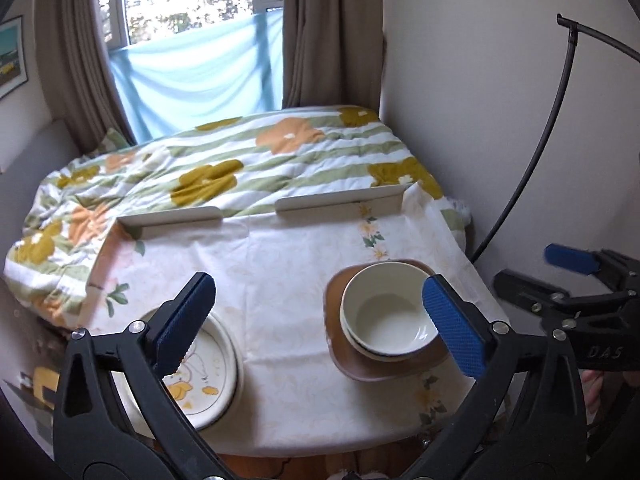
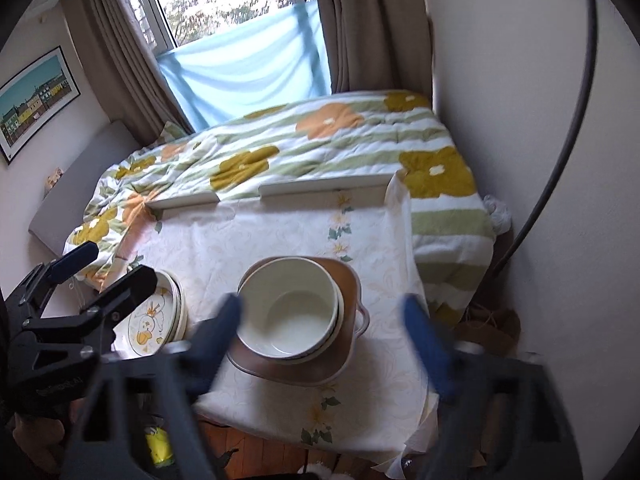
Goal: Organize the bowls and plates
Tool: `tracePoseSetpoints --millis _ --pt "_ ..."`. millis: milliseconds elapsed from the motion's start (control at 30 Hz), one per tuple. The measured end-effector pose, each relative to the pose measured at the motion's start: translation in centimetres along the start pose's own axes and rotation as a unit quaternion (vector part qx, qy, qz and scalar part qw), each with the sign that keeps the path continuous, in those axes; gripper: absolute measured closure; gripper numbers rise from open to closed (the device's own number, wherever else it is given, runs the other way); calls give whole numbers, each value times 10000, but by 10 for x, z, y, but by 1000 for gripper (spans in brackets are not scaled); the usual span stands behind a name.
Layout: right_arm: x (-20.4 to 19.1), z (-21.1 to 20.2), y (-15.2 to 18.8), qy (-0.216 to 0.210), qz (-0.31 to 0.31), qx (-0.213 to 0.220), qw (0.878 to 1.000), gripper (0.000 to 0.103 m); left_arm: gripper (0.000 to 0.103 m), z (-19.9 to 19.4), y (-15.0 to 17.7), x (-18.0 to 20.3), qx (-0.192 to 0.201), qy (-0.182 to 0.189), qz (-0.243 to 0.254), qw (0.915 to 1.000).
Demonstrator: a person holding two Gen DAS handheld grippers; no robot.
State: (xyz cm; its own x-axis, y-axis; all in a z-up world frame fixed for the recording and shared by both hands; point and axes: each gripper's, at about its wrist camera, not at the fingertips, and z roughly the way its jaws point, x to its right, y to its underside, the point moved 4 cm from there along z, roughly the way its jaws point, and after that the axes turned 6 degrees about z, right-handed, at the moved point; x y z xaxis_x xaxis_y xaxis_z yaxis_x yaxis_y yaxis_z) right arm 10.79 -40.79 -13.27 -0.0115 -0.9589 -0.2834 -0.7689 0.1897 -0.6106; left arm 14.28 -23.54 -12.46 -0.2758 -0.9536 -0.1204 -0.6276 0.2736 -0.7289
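Now the table (image 1: 280, 264) holds two piles: a brown square plate (image 2: 280, 372) on the right bearing nested white bowls (image 2: 290, 312), and duck-patterned plates (image 1: 208, 376) near left. Both the left claw (image 1: 316, 320) and right claw (image 2: 324, 344) gape wide, holding nothing. Approach a rim level, gripping squarely.

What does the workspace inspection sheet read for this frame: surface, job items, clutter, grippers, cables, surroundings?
Surface: small table under a floral cloth.
Job's things: cream bowls nested on a brown square plate; duck-print plates stacked at the left edge.
Clutter: nothing seen on the cloth.
Grippers: left gripper open, empty; right gripper open, empty, motion-blurred.
Cables: black cable arcs along the right wall.
Surroundings: bed with flowered quilt, curtained window, framed picture.
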Motion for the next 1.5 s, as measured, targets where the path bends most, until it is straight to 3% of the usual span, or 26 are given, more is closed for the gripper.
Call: tracePoseSetpoints --millis 100,167,367,433,600,767,933,1033,1233,1300,1500 --pt "3 -16 2 193 -89 360 9991 12 0 -6 5 -5 4 -20 -30 10000" --pt "5 -20 4 310 -135 358 9988 12 0 -6 9 -8 -53 11 -75 10000" --pt "19 -13 12 506 -25 -22 9987 12 0 9 25 -14 -654 107 41 9978" --pt "22 0 16 615 -123 -412 9972 12 0 18 30 -15 -902 239 108 9956" --pt "31 45 34 655 -358 -1344 9881 12 0 66 49 -14 -1765 769 216 9810" --pt "40 88 50 625 -282 -1973 9779 13 8 117 81 -6 -2575 914 348 9613" --pt "38 113 52 493 -356 -2291 9715 29 14 144 89 3 -2915 1159 385 9487" --pt "35 129 56 517 -589 -2536 9641 45 24 154 91 11 -3107 1250 521 9408" --pt "33 149 61 339 -719 -2790 9570 57 42 172 97 21 -3286 1474 546 9313" --pt "32 156 63 279 -729 -2857 9551 60 55 178 99 26 -3335 1558 547 9282" --pt "27 169 72 6 -808 -2895 9538 75 75 188 105 40 -3362 1781 468 9236"
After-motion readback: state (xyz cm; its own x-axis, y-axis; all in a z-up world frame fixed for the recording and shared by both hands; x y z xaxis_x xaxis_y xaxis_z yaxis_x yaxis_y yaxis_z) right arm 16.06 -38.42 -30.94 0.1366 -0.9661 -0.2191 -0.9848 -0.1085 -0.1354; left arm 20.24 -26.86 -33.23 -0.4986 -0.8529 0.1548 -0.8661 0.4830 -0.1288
